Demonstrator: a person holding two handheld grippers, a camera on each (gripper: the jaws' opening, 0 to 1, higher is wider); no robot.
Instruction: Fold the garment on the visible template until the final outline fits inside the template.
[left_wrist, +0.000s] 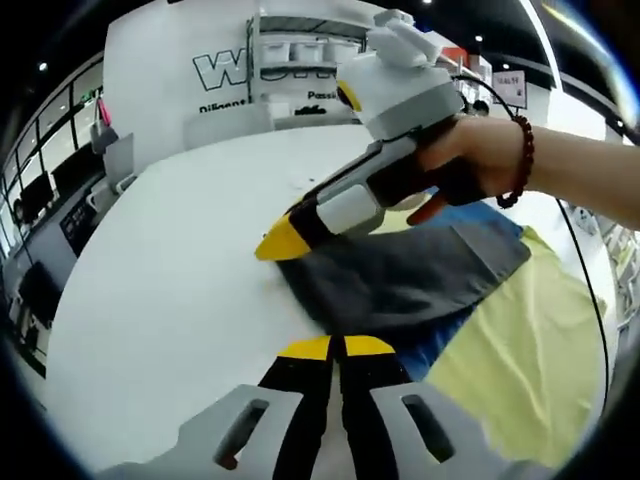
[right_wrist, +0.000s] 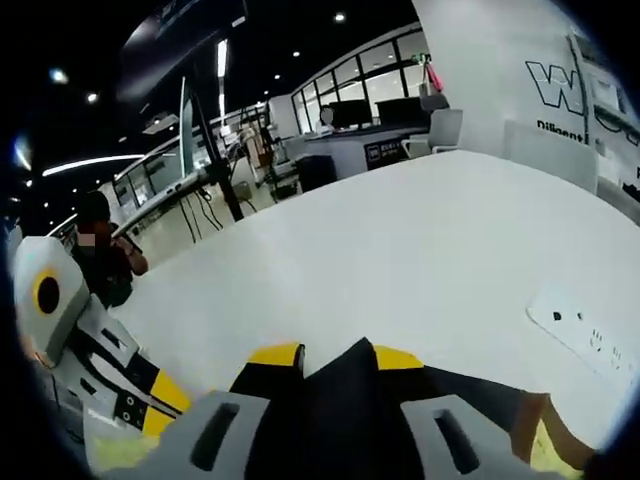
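A dark grey garment (left_wrist: 400, 275) with blue parts (left_wrist: 470, 215) lies on a pale yellow template (left_wrist: 520, 340) on the white table (left_wrist: 170, 280). In the left gripper view my left gripper (left_wrist: 335, 347) has its yellow tips pressed together at the garment's near edge; I cannot tell whether cloth is pinched between them. My right gripper (left_wrist: 280, 242), held by a hand with a bead bracelet, reaches in from the right, its tip at the grey cloth's far corner. In the right gripper view my right gripper (right_wrist: 338, 358) is shut on a fold of the dark garment (right_wrist: 350, 385). The left gripper (right_wrist: 160, 400) stands at the left.
A white socket strip (right_wrist: 580, 330) lies on the table (right_wrist: 400, 240) to the right. Desks with monitors (right_wrist: 350, 112) and a seated person (right_wrist: 100, 265) are beyond the table's far edge. A white wall with lettering and shelves (left_wrist: 290, 60) stands behind.
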